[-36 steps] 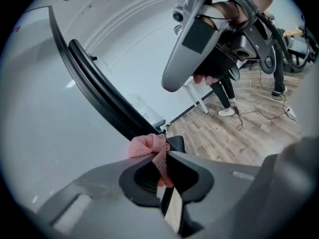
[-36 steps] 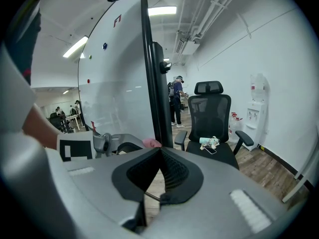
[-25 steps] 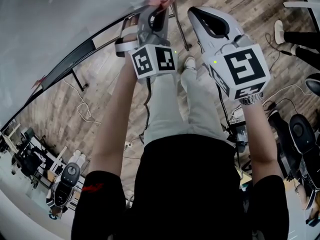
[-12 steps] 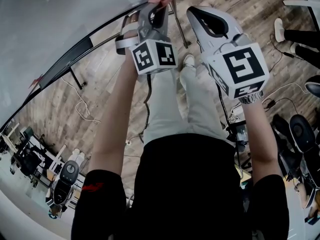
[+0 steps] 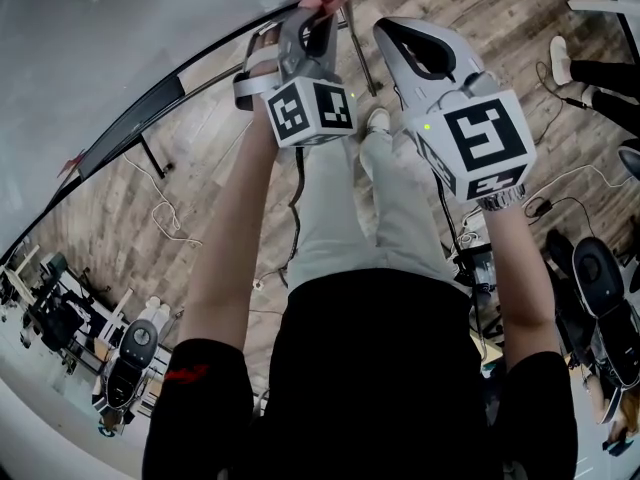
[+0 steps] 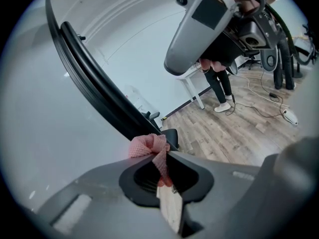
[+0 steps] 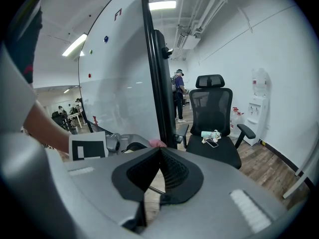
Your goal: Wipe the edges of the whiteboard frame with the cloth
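One whiteboard [image 5: 110, 38] fills the upper left of the head view, pale grey and bare. In the right gripper view it stands upright, seen nearly edge-on.

Frame [image 6: 97, 91]: a black strip along the board's edge. It runs as a diagonal in the left gripper view and as a vertical bar in the right gripper view.

Floor [image 5: 200, 208]: wood planks, with loose cables trailing across them.

Office chair [image 7: 212, 113]: black with a mesh back, just past the frame in the right gripper view. A few small items lie on its seat, too small to identify.

Left gripper [image 5: 315, 10]: held up at the frame's end, near the top of the head view. Its marker cube [image 5: 310, 113] faces the camera. The left gripper view shows its jaws pressed together on the cloth.

Right gripper [image 5: 388, 28]: held just beside the left one, on its right, over the floor and clear of the board. Its marker cube [image 5: 485, 138] sits above the wrist. The right gripper view shows its jaws closed tip to tip with nothing between them.

Cloth [image 6: 148, 146]: pink with an open weave. One strip is pinched between the left jaws. The rest is bunched beyond the jaw tips, lying right against the black frame. In the right gripper view it shows only as a small pink patch at the frame's edge.
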A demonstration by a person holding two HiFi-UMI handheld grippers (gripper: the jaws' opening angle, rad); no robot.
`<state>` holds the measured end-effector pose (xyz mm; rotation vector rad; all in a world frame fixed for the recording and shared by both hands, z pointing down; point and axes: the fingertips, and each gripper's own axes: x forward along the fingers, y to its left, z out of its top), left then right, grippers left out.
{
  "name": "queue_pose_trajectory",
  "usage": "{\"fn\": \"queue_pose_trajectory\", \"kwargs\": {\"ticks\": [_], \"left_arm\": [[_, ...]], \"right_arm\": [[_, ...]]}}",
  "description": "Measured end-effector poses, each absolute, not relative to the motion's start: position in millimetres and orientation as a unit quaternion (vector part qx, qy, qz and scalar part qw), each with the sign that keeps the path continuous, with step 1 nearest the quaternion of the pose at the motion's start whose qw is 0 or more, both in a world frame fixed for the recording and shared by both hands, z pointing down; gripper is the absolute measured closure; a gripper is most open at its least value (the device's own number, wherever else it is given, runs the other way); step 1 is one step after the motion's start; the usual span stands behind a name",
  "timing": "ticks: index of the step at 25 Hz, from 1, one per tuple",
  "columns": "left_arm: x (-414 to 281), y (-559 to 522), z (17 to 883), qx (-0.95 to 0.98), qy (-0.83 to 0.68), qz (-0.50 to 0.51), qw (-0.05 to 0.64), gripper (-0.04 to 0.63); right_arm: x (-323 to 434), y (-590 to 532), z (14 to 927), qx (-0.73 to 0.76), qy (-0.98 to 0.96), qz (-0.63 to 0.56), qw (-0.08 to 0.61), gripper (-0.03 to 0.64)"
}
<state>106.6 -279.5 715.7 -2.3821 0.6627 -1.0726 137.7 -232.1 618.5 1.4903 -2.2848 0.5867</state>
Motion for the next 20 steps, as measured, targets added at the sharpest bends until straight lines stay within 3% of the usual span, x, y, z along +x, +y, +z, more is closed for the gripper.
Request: {"fn": "queue_pose_trajectory", "kwargs": {"ticks": [20], "left_arm": [[90,-239,705,-0.881,0.249,-0.371,0.154,0.568]], "right_arm": [[122,-215,604,0.519,-0.812,0.198,0.180,0.615]]}}
